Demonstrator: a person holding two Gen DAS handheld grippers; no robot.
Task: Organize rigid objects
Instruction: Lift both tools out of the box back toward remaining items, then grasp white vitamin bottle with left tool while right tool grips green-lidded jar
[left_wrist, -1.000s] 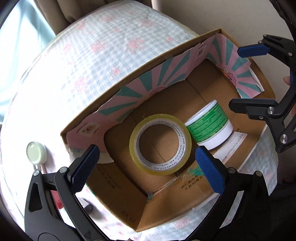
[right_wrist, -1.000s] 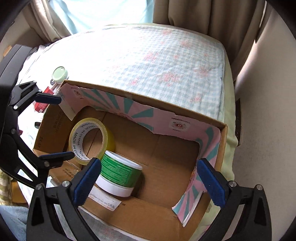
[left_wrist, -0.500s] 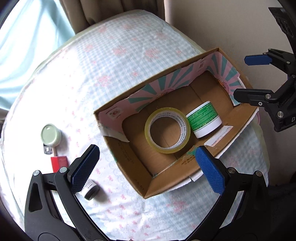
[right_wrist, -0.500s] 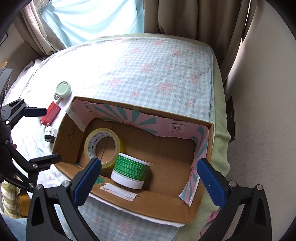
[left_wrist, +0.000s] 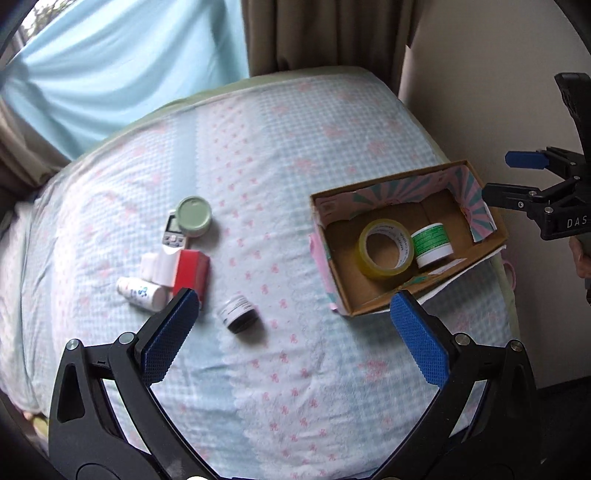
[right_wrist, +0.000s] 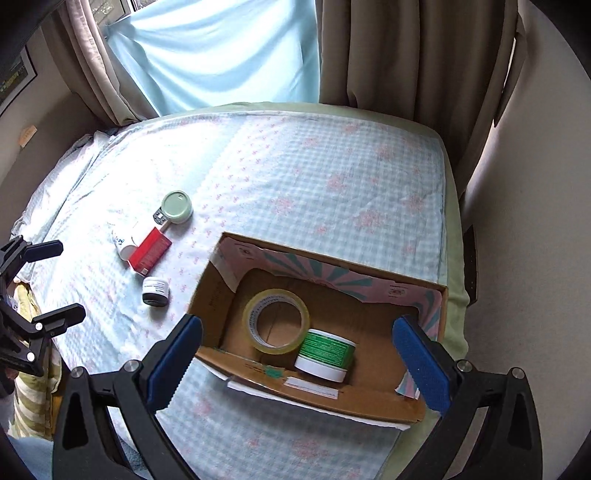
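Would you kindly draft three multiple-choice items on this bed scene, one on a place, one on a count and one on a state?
1. Where does the yellowish roll of packing tape lie?
A. on the checked bedsheet
B. inside the open cardboard box
C. between the left gripper's fingers

2. How many things lie inside the open cardboard box?
A. two
B. four
C. none

3. How do the left gripper and the right gripper stand?
A. both shut on things
B. left open, right shut
C. both open and empty

Answers:
1 B, the roll lies flat on the box floor.
2 A, only the roll and the green-labelled white tub beside it are inside.
3 C, each pair of blue pads is spread wide with nothing between them.
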